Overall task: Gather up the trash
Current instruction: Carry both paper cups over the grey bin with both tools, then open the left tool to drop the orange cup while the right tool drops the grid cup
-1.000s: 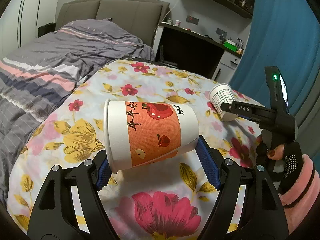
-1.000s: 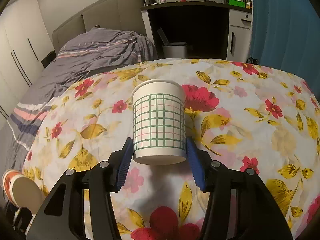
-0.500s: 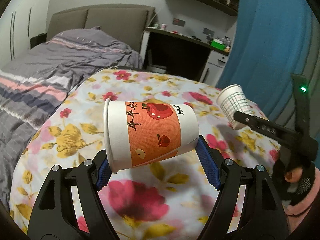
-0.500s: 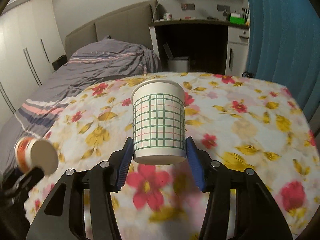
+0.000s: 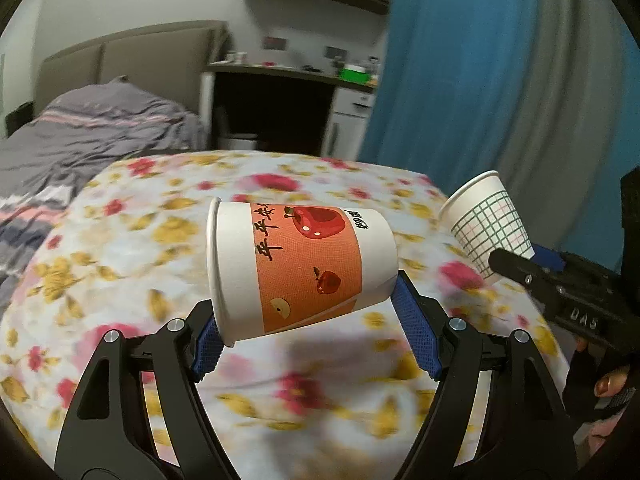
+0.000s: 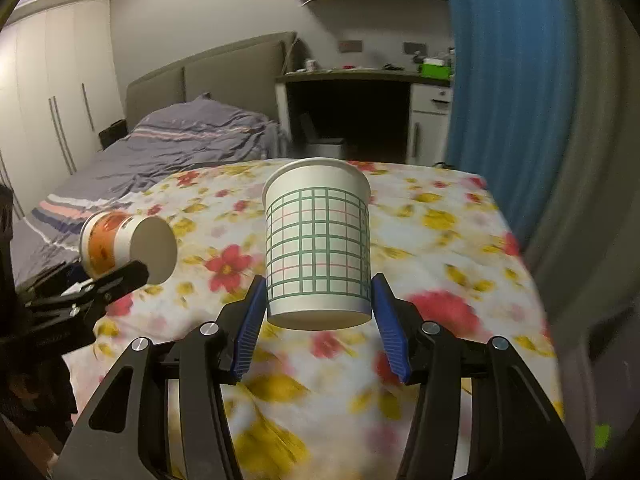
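Note:
My left gripper is shut on an orange-banded paper cup with apple pictures, held sideways with its mouth to the left, above the floral quilt. My right gripper is shut on a white paper cup with a green grid, held upright near its base. In the left wrist view the grid cup and the right gripper's black body show at the right edge. In the right wrist view the orange cup shows at the left, bottom facing me.
A grey striped duvet covers the bed's far half before a padded headboard. A dark desk with white drawers stands beyond the bed, a bin beneath it. A blue curtain hangs at right; wardrobes at left.
Both grippers have risen and pulled back from the quilt with their cups still held. The bed now lies lower and farther, and more of the desk and curtain shows.

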Demonstrator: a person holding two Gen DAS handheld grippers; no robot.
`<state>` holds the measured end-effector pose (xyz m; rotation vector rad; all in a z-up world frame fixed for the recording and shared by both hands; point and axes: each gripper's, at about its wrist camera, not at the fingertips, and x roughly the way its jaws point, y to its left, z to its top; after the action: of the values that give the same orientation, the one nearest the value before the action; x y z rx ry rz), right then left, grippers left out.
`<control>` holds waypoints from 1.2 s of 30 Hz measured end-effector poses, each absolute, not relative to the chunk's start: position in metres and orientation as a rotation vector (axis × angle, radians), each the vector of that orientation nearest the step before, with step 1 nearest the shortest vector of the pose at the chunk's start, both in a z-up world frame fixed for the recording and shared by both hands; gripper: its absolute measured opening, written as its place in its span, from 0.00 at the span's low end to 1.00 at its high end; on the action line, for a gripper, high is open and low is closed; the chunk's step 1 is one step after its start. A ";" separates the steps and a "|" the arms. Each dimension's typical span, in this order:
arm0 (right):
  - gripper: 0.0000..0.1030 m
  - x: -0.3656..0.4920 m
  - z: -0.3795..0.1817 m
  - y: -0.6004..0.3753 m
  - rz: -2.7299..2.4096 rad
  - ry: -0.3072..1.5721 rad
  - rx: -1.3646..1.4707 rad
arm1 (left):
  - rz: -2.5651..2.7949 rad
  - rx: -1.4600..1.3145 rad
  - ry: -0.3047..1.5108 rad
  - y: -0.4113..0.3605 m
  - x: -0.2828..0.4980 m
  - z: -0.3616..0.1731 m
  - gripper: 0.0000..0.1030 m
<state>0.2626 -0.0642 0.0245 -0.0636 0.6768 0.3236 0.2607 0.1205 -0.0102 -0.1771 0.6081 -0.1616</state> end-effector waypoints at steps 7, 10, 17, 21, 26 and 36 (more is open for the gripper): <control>0.51 0.216 0.029 -0.131 0.231 0.638 -0.026 | -0.303 -0.127 0.604 0.039 0.252 -0.002 0.72; 0.51 0.201 0.027 -0.168 0.157 0.625 0.001 | -0.368 -0.114 0.603 0.002 0.251 0.002 0.72; 0.51 0.168 0.016 -0.264 -0.075 0.594 0.070 | -0.536 -0.081 0.598 -0.099 0.252 0.010 0.72; 0.51 0.155 0.003 -0.313 -0.201 0.592 0.100 | -0.648 -0.083 0.612 -0.164 0.258 0.008 0.72; 0.52 0.153 -0.018 -0.356 -0.270 0.628 0.151 | -0.753 -0.074 0.671 -0.237 0.270 -0.007 0.72; 0.52 0.153 -0.046 -0.392 -0.308 0.675 0.200 | -0.842 -0.100 0.815 -0.306 0.294 -0.049 0.72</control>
<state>0.1532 -0.3921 -0.0462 0.2002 0.6751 -0.3078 0.2942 -0.3056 -0.0490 -0.0996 0.8148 -0.8418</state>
